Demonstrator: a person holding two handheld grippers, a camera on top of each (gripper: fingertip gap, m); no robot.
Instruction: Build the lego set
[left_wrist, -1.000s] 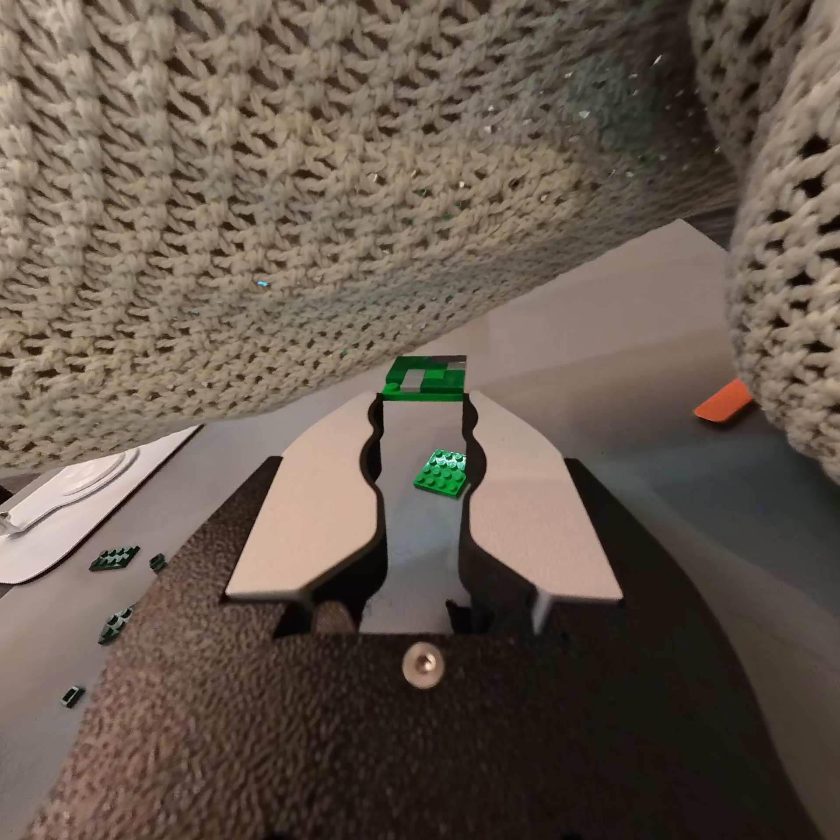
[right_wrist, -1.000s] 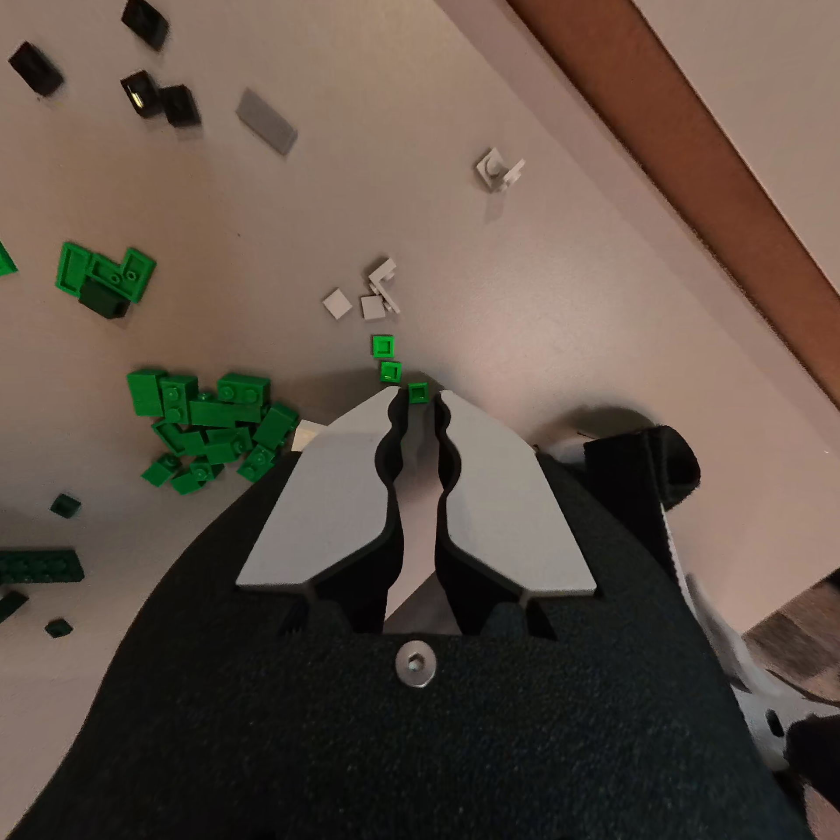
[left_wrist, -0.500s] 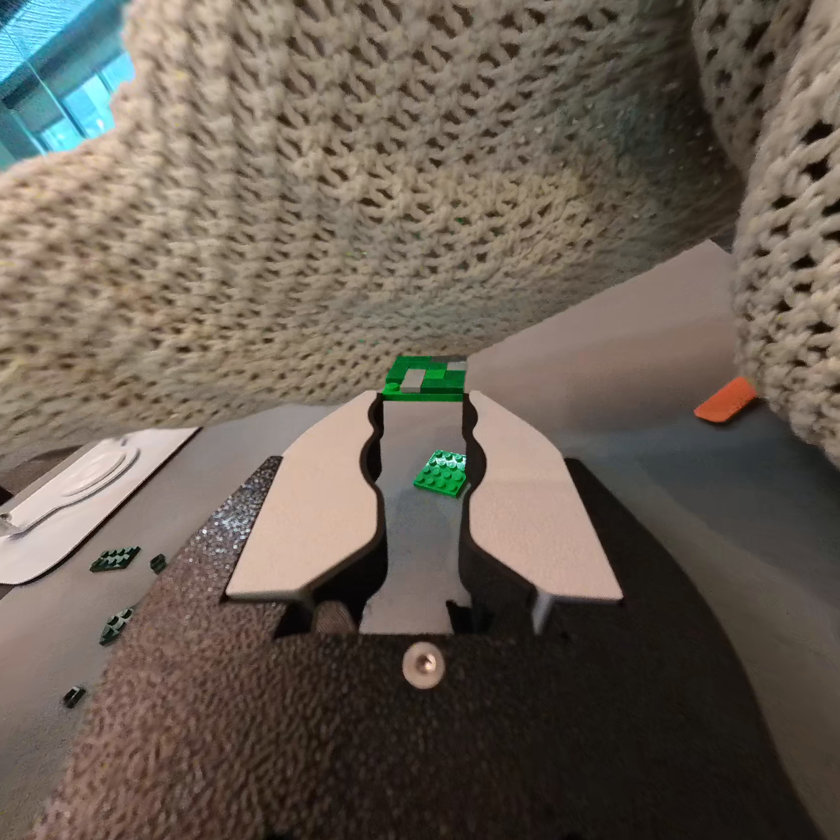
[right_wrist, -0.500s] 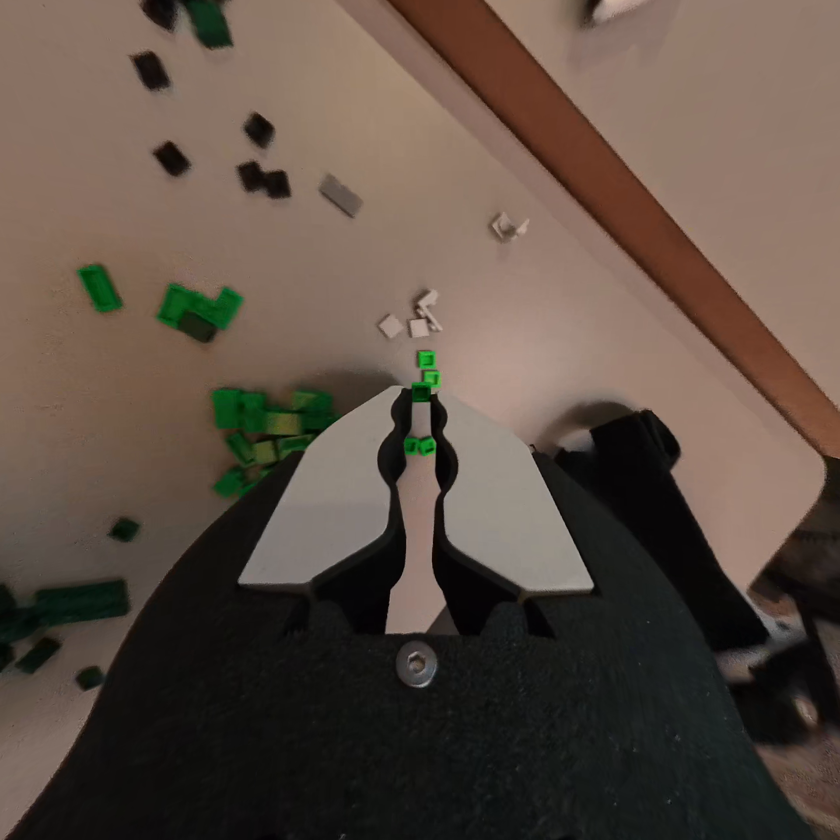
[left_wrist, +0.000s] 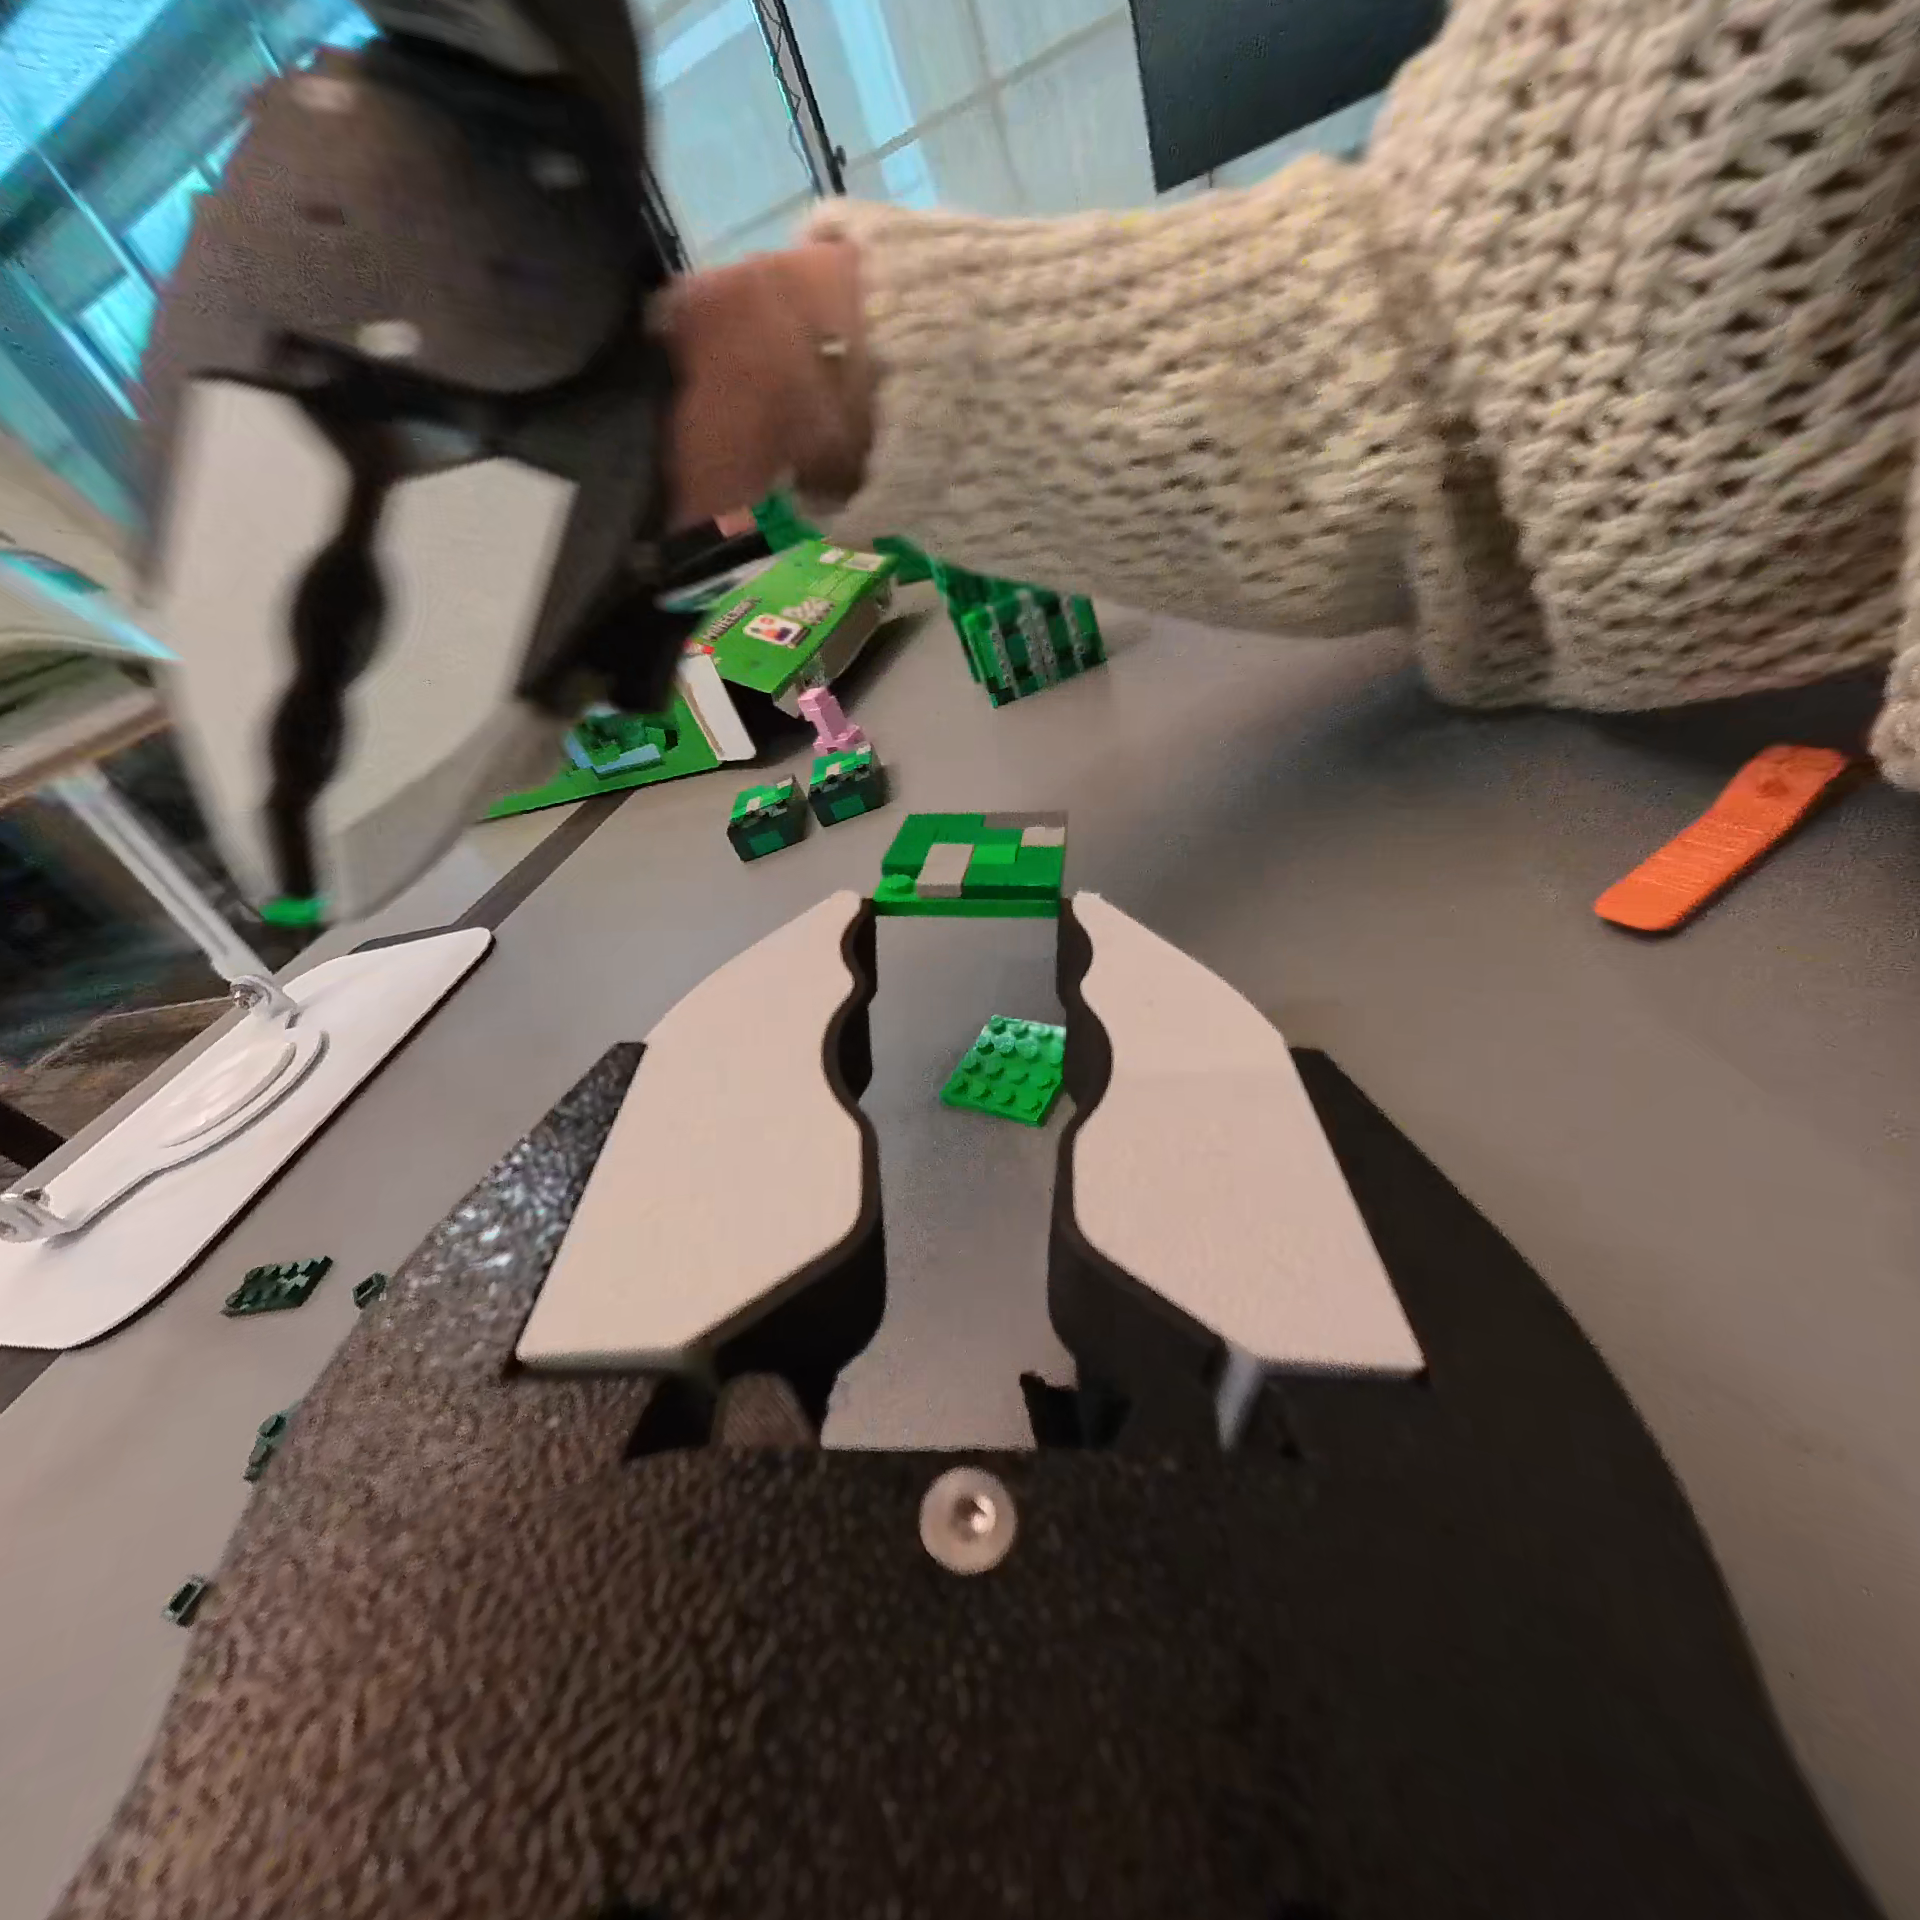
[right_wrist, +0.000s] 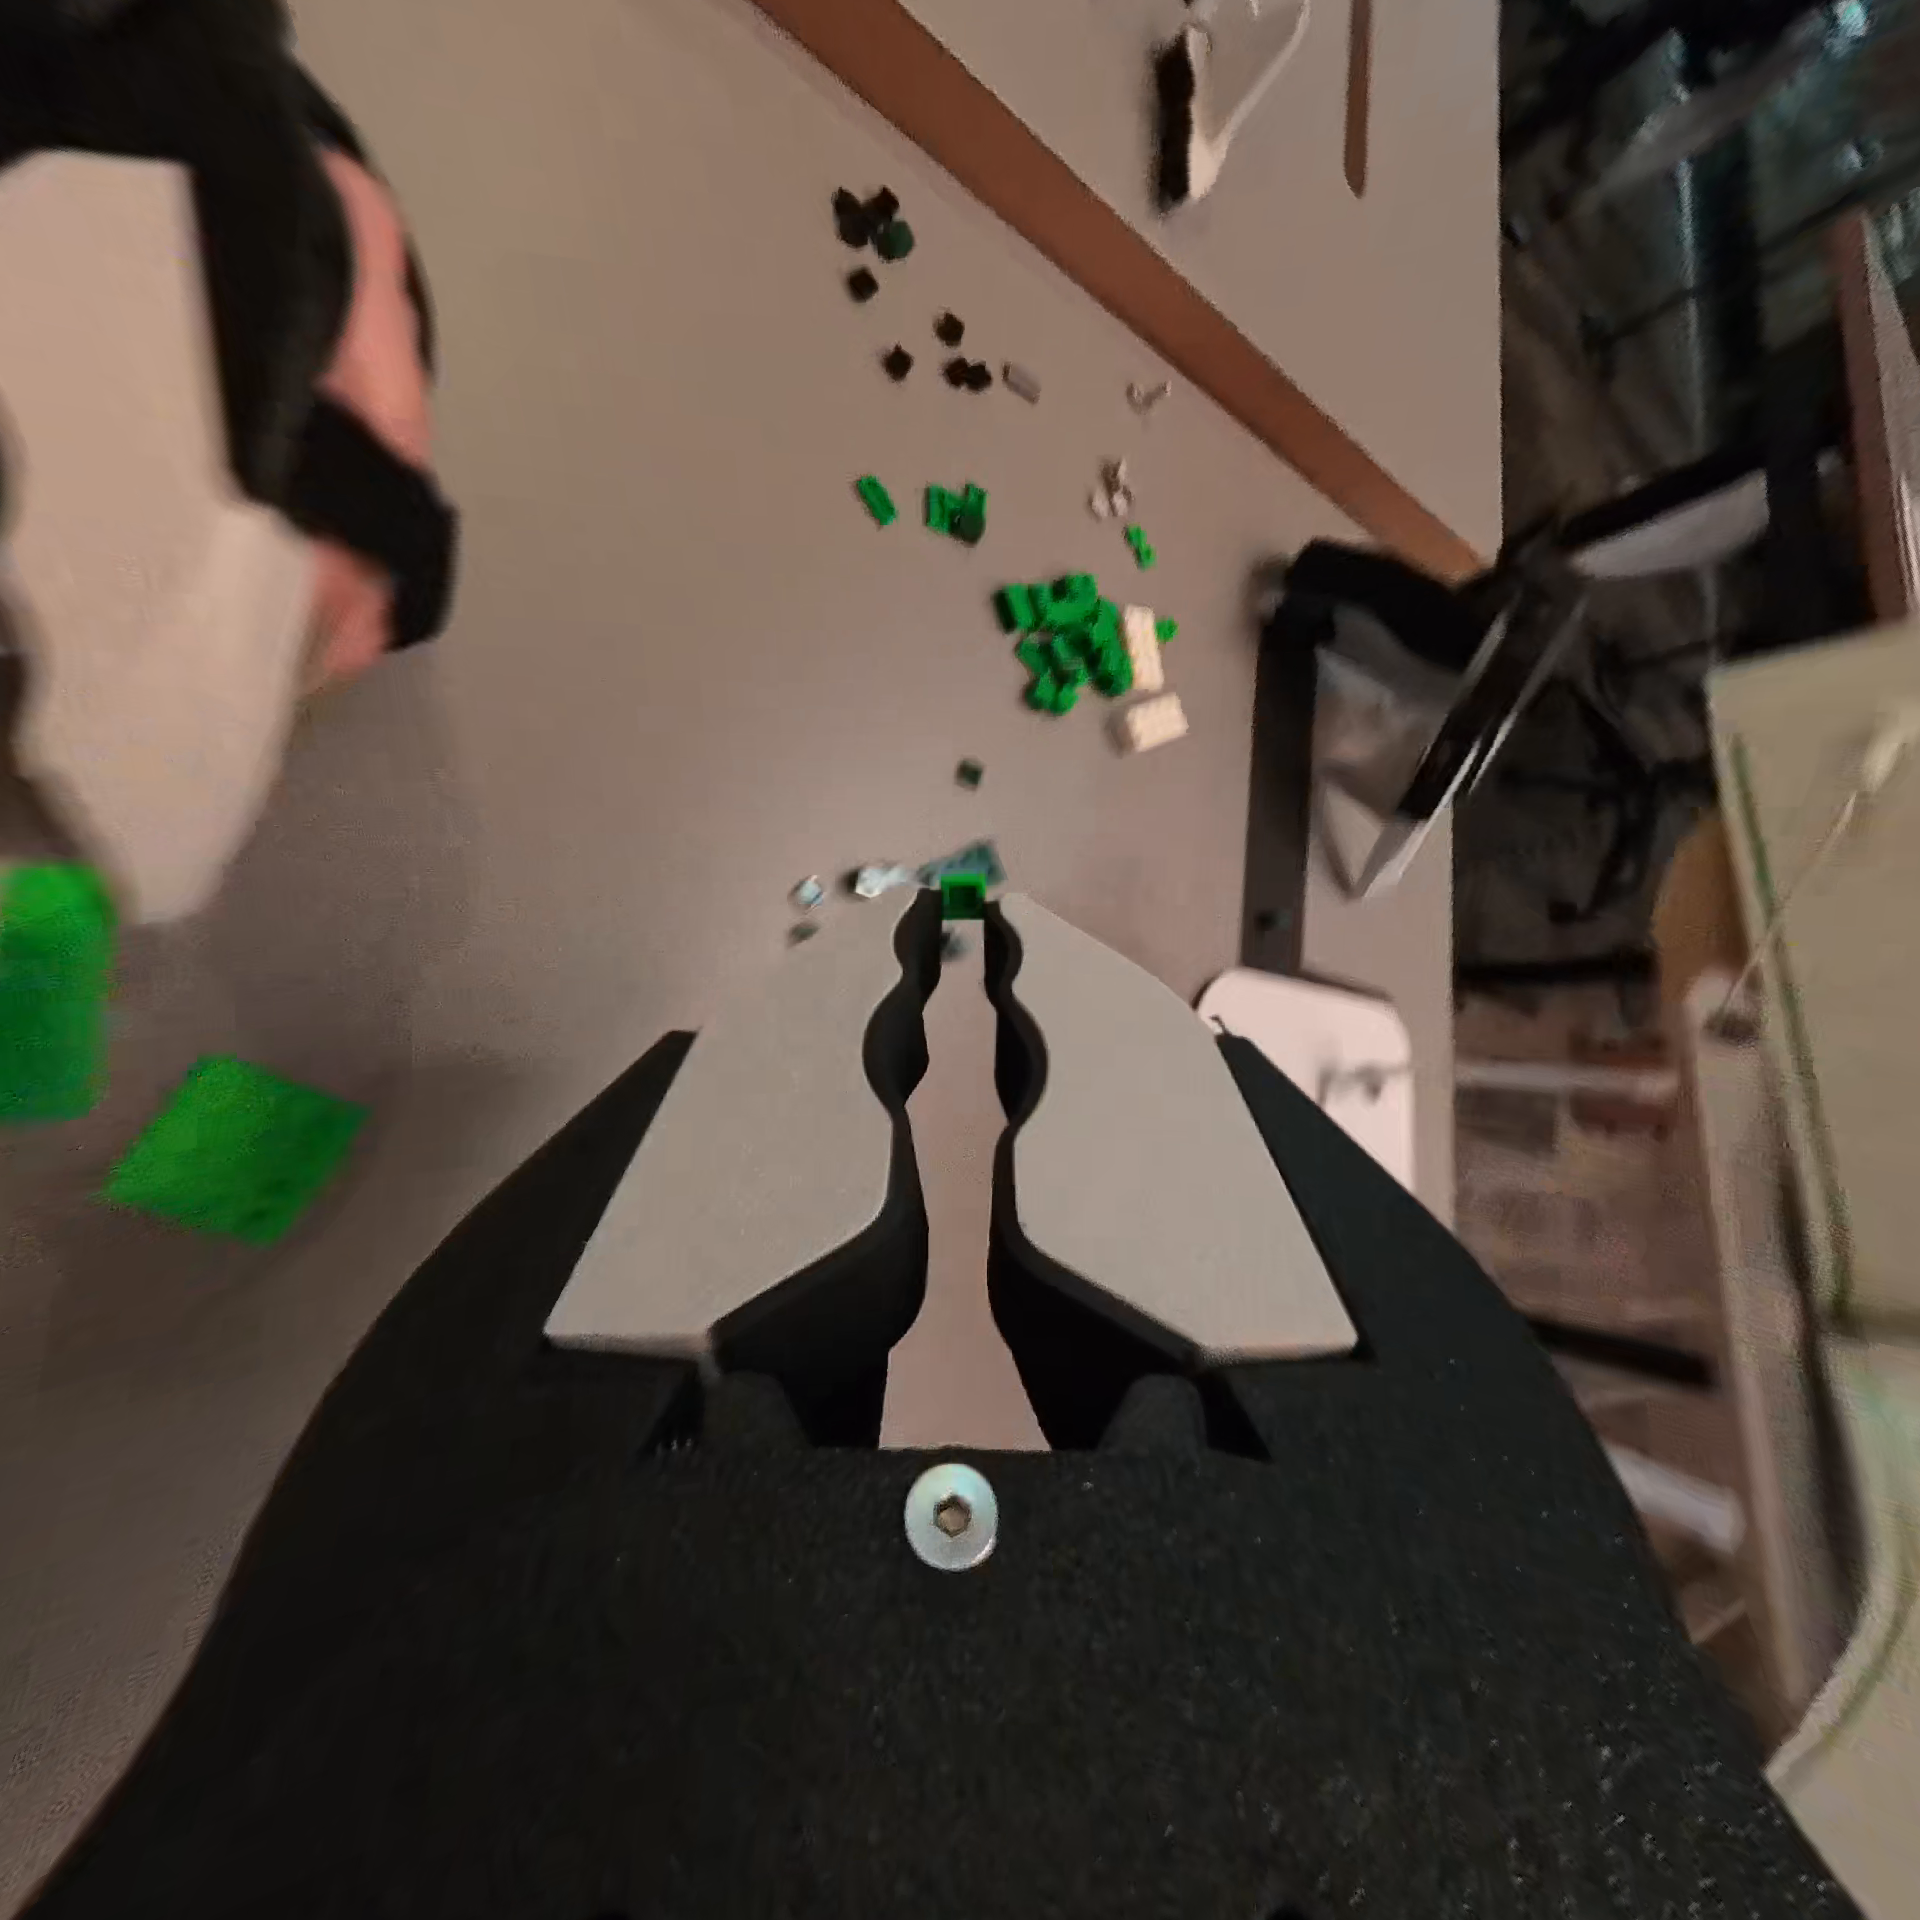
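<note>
Lego assembly: flat studded green-grey plate pinched by your left gripper; your right gripper nips a small square green tile.

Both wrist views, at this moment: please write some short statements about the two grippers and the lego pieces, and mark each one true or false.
1. The left gripper holds a flat green lego assembly with grey tiles at its fingers. True.
2. The right gripper is empty. False: a small square green lego piece sits pinched at the tips of its fingers.
3. A square green studded lego plate lies on the grey table. True.
4. The flat orange plastic tool is gripped by the left gripper. False: it lies on the table, apart.
</note>
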